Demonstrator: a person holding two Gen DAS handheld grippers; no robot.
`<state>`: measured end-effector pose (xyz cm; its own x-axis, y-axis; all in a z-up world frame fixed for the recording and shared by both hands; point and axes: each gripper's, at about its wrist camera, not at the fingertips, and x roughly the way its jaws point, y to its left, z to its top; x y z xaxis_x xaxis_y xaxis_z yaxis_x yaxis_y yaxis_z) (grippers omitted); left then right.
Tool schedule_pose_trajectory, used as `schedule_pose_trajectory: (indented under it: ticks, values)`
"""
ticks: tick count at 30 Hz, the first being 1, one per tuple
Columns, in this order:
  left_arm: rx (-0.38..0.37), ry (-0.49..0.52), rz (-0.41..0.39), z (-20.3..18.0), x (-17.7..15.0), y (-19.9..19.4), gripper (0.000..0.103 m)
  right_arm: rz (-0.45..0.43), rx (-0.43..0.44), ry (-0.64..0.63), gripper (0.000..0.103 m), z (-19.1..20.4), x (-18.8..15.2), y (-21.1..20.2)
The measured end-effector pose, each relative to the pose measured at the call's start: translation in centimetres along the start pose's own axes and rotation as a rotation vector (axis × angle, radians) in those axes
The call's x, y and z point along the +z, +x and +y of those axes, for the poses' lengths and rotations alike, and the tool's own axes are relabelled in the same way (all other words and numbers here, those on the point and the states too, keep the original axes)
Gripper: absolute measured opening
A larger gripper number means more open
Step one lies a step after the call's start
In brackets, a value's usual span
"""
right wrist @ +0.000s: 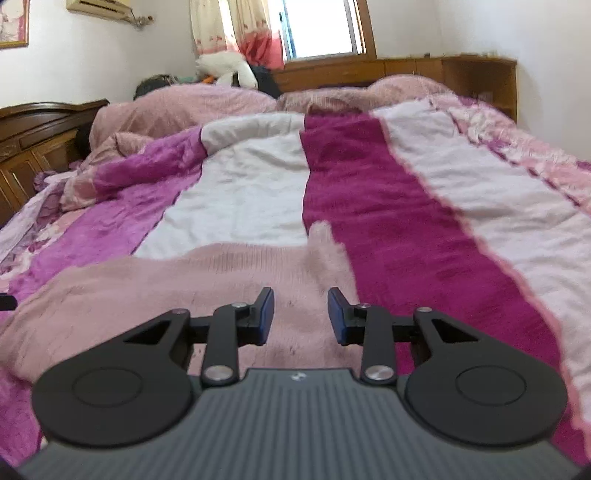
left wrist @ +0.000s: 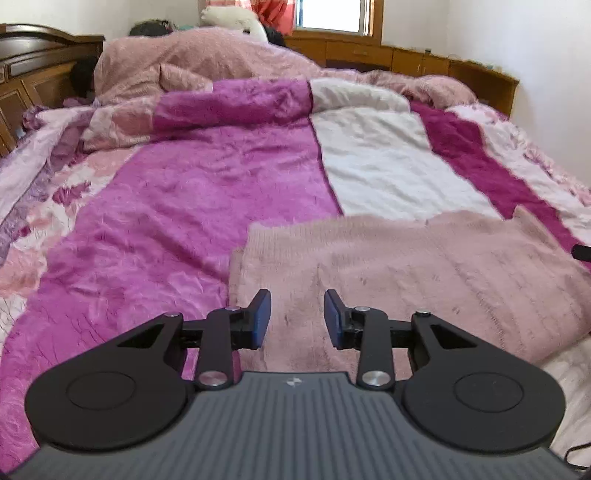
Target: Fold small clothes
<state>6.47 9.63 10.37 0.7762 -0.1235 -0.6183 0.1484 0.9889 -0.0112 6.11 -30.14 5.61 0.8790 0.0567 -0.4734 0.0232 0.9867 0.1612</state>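
Pink knit garment (left wrist: 406, 273) lying flat on striped bedspread (left wrist: 192, 192), near the foot edge; spread wide, one strip (right wrist: 325, 243) poking up along its far right side. No clean fold seen; possibly doubled once, cannot tell. Judged early: folding mostly left to do. Left gripper (left wrist: 297, 319) poised over near left part of knit, jaws apart, nothing held. Right gripper (right wrist: 301, 317) over near right part, jaws likewise apart, empty. Contact with cloth unclear. Beyond: heaped pink blanket (left wrist: 207, 55), wooden headboard (left wrist: 33, 70), window (right wrist: 317, 29).
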Motion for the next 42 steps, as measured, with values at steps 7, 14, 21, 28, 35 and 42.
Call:
schedule_pose_trajectory:
  ticks: [7, 14, 21, 28, 35, 42]
  values:
    - [0.079, -0.053, 0.099, 1.7, -1.7, 3.7, 0.04, 0.075, -0.07, 0.003, 0.038, -0.7, -2.0, 2.9]
    - [0.089, -0.08, 0.098, 0.9, -0.9, 2.3, 0.04, 0.086, -0.108, 0.041, 0.039, -0.7, -1.8, 3.2]
    - [0.043, -0.077, 0.093, -1.5, -0.3, -1.9, 0.041, 0.073, -0.055, 0.173, 0.048, -1.7, -0.7, 0.1]
    - [0.005, -0.097, 0.116, -5.0, -0.6, -3.6, 0.046, 0.053, 0.004, 0.222, 0.058, -2.2, -1.0, -2.5]
    - [0.009, -0.085, 0.179, -8.3, -1.8, -2.4, 0.05, 0.082, 0.002, 0.352, 0.058, -4.6, -2.8, -2.3]
    - [0.021, -0.085, 0.249, -9.6, -2.9, -0.2, 0.051, 0.122, 0.073, 0.429, 0.059, -5.4, -4.7, -1.5]
